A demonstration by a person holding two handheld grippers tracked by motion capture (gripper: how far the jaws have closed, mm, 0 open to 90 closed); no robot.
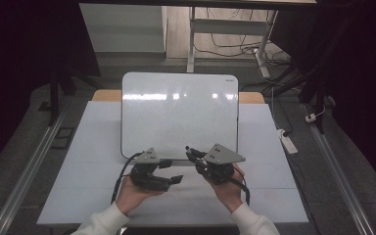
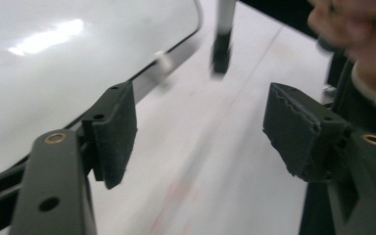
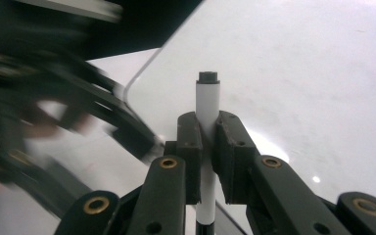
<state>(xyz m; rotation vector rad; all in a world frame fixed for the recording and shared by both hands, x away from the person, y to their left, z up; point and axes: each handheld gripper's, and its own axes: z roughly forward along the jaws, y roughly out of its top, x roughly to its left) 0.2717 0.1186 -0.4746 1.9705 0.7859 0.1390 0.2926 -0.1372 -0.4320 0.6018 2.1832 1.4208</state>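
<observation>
A white marker [image 3: 208,98] with a black end stands upright between the jaws of my right gripper [image 3: 208,142], which is shut on its barrel. In the high view that gripper [image 1: 192,154] is at the near edge of the whiteboard [image 1: 178,112], and the marker [image 1: 187,148] pokes out toward the left. My left gripper [image 1: 171,171] is just left of it, over the white table, open and holding nothing. Between the left gripper's [image 2: 203,132] wide-apart pads [image 2: 115,132], the marker [image 2: 221,41] shows blurred beside the whiteboard's corner [image 2: 54,58].
The whiteboard lies flat on a white table [image 1: 78,161] with bare surface to either side and in front. A power strip [image 1: 287,141] lies on the floor at the right. Desk legs and cables [image 1: 235,44] stand beyond the table.
</observation>
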